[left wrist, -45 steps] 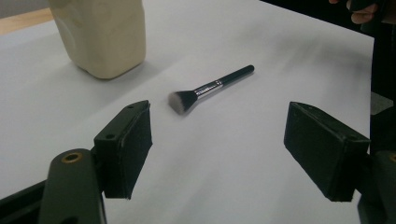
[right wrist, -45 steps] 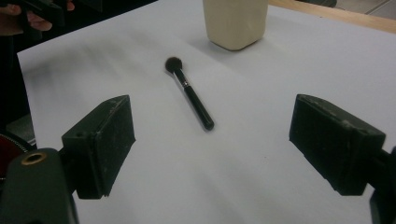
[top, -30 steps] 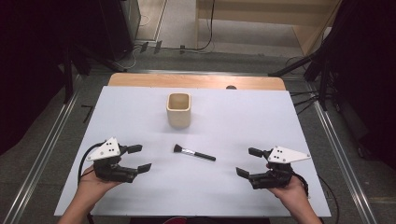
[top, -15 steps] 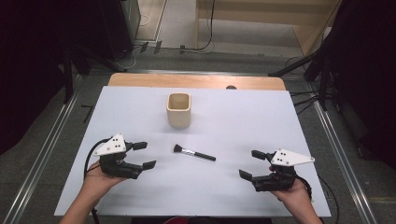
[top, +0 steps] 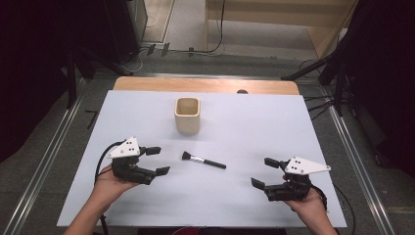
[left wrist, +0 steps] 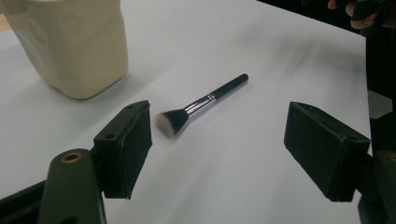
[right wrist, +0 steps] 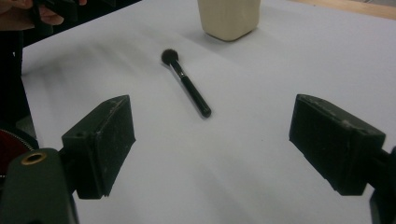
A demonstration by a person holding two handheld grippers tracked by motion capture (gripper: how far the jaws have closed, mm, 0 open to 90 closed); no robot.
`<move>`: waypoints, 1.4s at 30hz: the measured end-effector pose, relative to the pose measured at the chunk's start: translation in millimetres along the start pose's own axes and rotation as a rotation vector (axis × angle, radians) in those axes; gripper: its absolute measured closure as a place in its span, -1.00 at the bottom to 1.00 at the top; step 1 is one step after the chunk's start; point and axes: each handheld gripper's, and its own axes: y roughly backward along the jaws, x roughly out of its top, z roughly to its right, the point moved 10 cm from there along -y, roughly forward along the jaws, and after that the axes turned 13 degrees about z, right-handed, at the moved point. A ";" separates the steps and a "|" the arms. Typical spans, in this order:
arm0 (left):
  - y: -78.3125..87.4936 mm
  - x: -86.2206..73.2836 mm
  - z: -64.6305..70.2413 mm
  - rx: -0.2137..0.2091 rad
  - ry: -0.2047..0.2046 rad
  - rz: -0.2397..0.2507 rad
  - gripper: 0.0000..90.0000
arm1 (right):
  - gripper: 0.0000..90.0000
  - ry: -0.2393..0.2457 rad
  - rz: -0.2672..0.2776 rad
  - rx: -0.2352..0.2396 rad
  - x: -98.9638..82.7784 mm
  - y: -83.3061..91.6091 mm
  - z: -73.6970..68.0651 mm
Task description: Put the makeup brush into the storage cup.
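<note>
A black-handled makeup brush (top: 203, 160) lies flat near the middle of the white table top (top: 244, 127), bristles toward the left. Behind it stands an upright cream square cup (top: 188, 115). My left gripper (top: 157, 160) is open just left of the bristles, with nothing between its jaws. In the left gripper view the brush (left wrist: 201, 103) lies close ahead with the cup (left wrist: 74, 44) at upper left. My right gripper (top: 265, 172) is open at the front right, apart from the brush. The right gripper view has the brush (right wrist: 187, 83) farther off and the cup (right wrist: 229, 17) beyond.
A bare wooden strip (top: 205, 85) runs along the table's far edge. Metal rails (top: 357, 161) flank both sides, with cables and dark stands on the floor behind. Each gripper is held by a person's hand (top: 108, 188) near the front edge.
My left gripper has moved right, toward the brush's bristles. The right gripper has shifted slightly right and toward the front edge. Brush and cup have not moved.
</note>
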 end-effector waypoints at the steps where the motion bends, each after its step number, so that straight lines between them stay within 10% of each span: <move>1: -1.1 0.2 -0.2 -0.001 -0.002 -0.006 -0.47 | -0.66 0.003 -0.002 0.002 -0.2 -1.7 0.1; 42: -54.6 17.9 -5.4 -0.048 -0.025 0.037 -0.47 | -0.66 0.019 -0.029 0.036 -3.9 -8.6 -6.6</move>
